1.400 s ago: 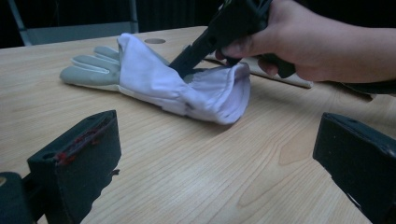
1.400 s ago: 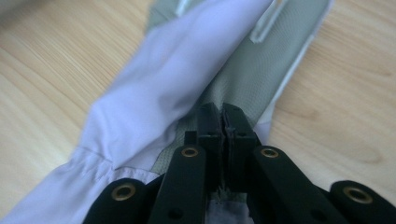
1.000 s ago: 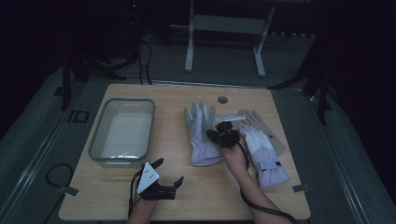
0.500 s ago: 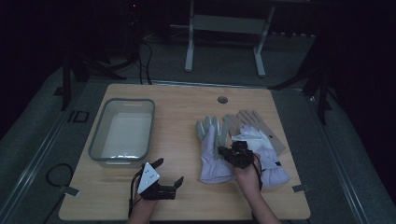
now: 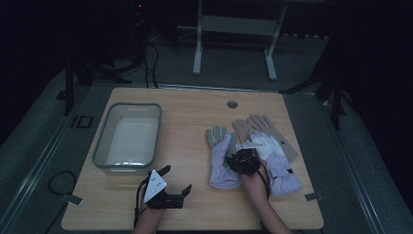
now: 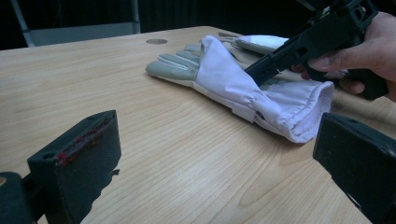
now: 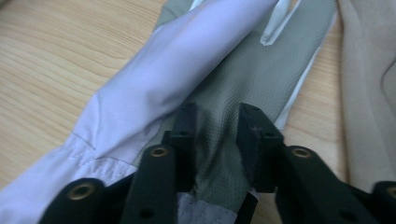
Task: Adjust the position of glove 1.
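A lavender glove (image 5: 221,158) with grey fingers lies palm-side up on the wooden table (image 5: 185,122), right of centre. My right gripper (image 5: 242,161) sits low over its right edge. In the right gripper view the jaws have just been opening; the right gripper (image 7: 217,116) stands a little open with a fold of the glove's grey fabric (image 7: 261,70) loose between the fingers. My left gripper (image 5: 173,187) rests near the front edge, jaws wide open around bare wood (image 6: 210,158). The left gripper view shows the glove's cuff (image 6: 299,102) and the right gripper (image 6: 261,70) behind it.
A second lavender-cuffed glove (image 5: 282,175) overlaps a tan glove (image 5: 258,124) just right of my right hand. A clear shallow tray (image 5: 102,146) stands at the table's left. A round cable hole (image 5: 232,104) lies at the back. Dark floor and a metal stand are beyond.
My right gripper drew the lavender glove toward the near edge and slightly right, next to the other gloves, then sank lower. The left gripper stayed put.
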`<action>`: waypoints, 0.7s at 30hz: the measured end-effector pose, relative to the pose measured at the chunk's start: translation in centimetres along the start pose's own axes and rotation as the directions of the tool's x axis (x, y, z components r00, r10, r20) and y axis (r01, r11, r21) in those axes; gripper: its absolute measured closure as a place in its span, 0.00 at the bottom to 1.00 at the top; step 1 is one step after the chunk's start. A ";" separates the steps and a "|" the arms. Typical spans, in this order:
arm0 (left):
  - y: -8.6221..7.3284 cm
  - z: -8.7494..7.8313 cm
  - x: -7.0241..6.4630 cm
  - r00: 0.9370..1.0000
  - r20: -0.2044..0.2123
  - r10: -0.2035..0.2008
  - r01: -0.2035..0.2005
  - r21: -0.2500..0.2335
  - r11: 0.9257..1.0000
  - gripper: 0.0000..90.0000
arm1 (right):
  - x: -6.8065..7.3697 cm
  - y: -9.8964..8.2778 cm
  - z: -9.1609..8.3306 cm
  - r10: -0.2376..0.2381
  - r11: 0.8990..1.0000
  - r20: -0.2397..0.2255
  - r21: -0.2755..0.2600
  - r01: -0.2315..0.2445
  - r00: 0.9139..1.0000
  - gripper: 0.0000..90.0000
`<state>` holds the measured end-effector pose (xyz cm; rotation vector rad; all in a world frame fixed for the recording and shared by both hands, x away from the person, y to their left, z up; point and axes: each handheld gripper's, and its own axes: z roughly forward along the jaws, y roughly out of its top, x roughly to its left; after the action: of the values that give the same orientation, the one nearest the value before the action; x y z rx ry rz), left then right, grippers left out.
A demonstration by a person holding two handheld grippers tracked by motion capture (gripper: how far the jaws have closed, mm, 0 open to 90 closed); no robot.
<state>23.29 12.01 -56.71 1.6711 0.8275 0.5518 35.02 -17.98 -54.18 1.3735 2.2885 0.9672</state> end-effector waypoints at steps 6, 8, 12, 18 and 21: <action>0.0 0.0 0.0 1.000 0.001 -0.001 0.001 0.002 1.000 0.01 | 0.3 0.4 -0.4 -0.017 1.000 0.012 -0.001 0.017 1.000 0.68; 0.0 0.0 0.0 1.000 0.001 -0.001 0.001 0.003 1.000 0.01 | 0.5 0.6 -1.0 -0.022 1.000 0.003 -0.011 0.022 1.000 0.67; 0.0 0.0 0.0 1.000 0.000 -0.001 0.001 0.001 1.000 0.01 | 0.6 1.2 -2.2 -0.030 0.999 -0.026 -0.028 0.029 0.999 0.64; 0.0 0.0 0.0 1.000 0.000 0.000 0.000 0.001 1.000 0.01 | -0.4 2.0 -4.0 -0.042 0.997 -0.022 -0.059 0.041 0.999 0.62; 0.0 0.0 0.0 1.000 0.000 -0.001 0.001 0.001 1.000 0.01 | -1.0 2.2 -4.7 -0.047 0.997 -0.018 -0.062 0.046 0.999 0.60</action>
<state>23.31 12.01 -56.70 1.6714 0.8284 0.5511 34.34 -19.96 -49.33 1.2860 2.2742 1.0327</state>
